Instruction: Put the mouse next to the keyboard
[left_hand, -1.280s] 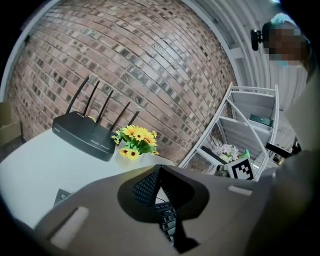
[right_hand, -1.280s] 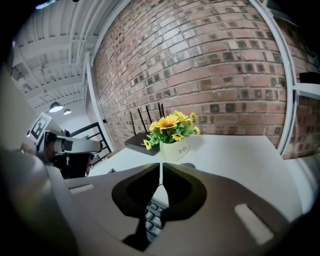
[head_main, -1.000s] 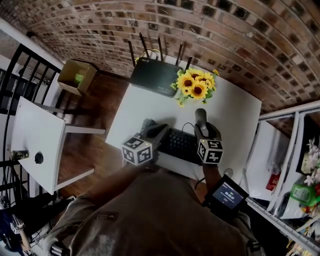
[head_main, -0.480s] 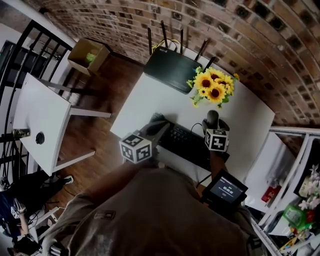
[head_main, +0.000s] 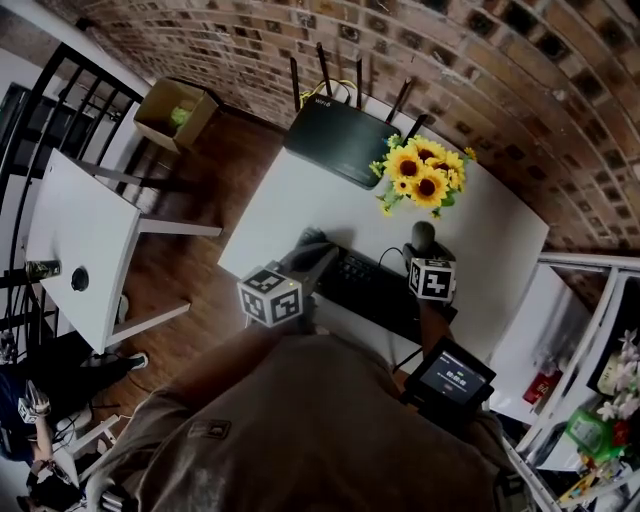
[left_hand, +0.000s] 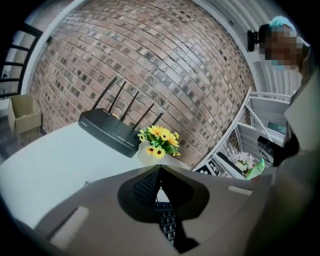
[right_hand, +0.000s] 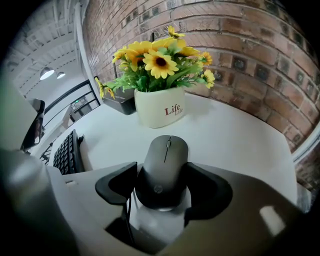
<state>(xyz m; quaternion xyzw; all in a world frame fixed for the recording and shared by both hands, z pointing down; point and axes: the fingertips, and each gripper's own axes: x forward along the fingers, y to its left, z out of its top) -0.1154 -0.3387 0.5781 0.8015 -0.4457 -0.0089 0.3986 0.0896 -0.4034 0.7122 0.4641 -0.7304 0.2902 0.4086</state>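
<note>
A dark grey mouse (right_hand: 165, 170) lies on the white table (right_hand: 235, 135), just right of the black keyboard (right_hand: 67, 152). My right gripper (right_hand: 162, 176) straddles the mouse's rear half. Its jaws are wide and closing, and a sliver of gap shows beside the left pad. In the head view, the mouse (head_main: 424, 236) sits in front of the right gripper (head_main: 425, 247), at the right end of the keyboard (head_main: 375, 290). My left gripper (head_main: 315, 250) hovers over the keyboard's left end. Its fingertips meet with nothing between them, and keys (left_hand: 167, 222) show below the left gripper (left_hand: 159, 169).
A cream pot of sunflowers (right_hand: 159, 112) stands right behind the mouse, and a black router (head_main: 335, 140) with antennas sits at the table's far side by the brick wall. The table's right edge (head_main: 520, 270) is near. A cardboard box (head_main: 175, 115) and another white table (head_main: 70, 250) lie left.
The head view has swung a little to the left since the earliest frame. Both grippers stay by the keyboard's ends, and the mouse stays at the right gripper's tips.
</note>
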